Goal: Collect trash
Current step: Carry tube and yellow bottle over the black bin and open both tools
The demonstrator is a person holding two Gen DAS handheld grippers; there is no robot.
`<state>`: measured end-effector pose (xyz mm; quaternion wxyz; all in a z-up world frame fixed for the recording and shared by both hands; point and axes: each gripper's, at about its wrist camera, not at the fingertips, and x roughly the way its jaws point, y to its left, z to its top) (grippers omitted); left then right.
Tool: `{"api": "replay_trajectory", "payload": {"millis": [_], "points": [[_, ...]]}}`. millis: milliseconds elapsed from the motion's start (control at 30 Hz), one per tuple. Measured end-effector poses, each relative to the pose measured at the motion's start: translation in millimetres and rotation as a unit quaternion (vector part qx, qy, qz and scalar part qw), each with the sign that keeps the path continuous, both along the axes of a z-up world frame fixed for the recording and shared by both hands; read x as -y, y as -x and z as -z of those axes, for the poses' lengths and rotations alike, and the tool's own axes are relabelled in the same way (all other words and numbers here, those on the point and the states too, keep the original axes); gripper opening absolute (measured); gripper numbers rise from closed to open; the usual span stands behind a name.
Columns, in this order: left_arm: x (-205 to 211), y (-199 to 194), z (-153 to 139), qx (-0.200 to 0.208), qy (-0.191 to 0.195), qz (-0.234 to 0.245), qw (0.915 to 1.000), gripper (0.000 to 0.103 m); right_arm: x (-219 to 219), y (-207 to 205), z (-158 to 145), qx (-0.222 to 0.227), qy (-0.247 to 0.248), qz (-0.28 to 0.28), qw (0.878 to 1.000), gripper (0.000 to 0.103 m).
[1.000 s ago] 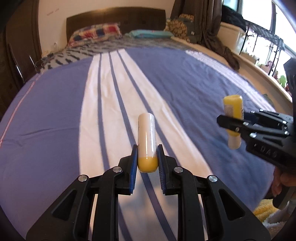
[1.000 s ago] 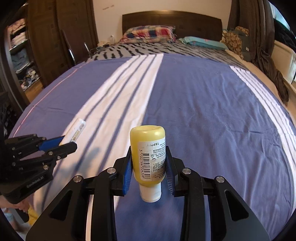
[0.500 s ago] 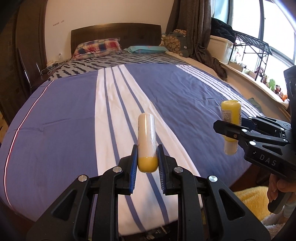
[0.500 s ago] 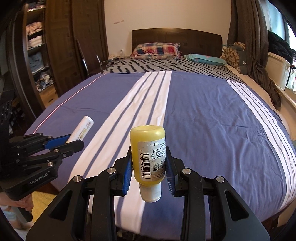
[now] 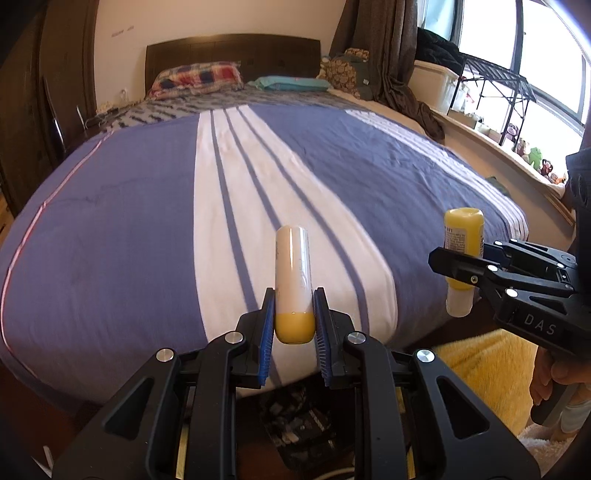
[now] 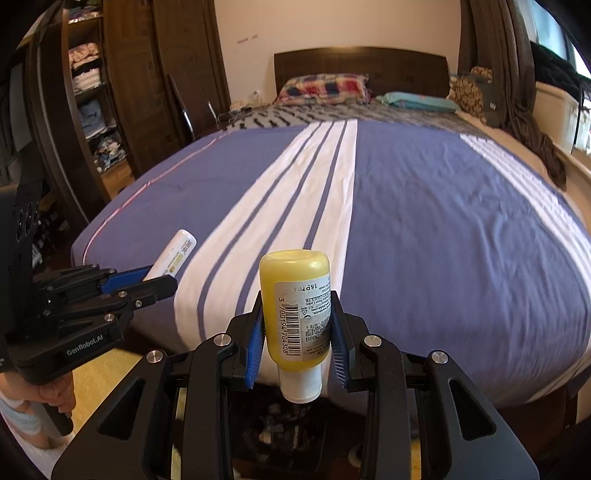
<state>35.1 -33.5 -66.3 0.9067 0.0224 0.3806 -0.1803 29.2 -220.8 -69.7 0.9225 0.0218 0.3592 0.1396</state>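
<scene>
Bedroom interior. A bed [image 5: 129,221] with a purple cover bearing white stripes fills the centre, backed by a dark wooden headboard [image 5: 232,55] against a pale wall [image 6: 332,22]. Dark curtains [image 5: 384,48] flank a bright window [image 5: 491,33]; open wardrobe shelves [image 6: 88,96] stand opposite; a yellow rug [image 5: 487,373] covers the floor.

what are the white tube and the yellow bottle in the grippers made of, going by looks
White tube: likely glossy plastic, since light streaks run down its smooth wall; its yellow end sits between the left gripper's pads.
Yellow bottle: probably semi-matte plastic, with a dull sheen and moulded rounded base, a wrinkled paper-like barcode label, and a white cap pointing down.
</scene>
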Motion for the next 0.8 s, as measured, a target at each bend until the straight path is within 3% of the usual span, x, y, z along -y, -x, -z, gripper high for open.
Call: {"api": "replay_trajectory", "payload": {"millis": [467, 800], "points": [[-17.1, 37.2, 93.0, -0.090, -0.004, 0.001, 0.9959, 0.019, -11.1, 34.0, 88.0, -0.090, 0.000, -0.011, 0.996, 0.032], [-16.2, 39.4, 167.0, -0.175, -0.016, 0.006, 0.9844, 0.019, -20.2, 35.8, 146.9, -0.161, 0.007, -0.015, 0.987, 0.032]]}}
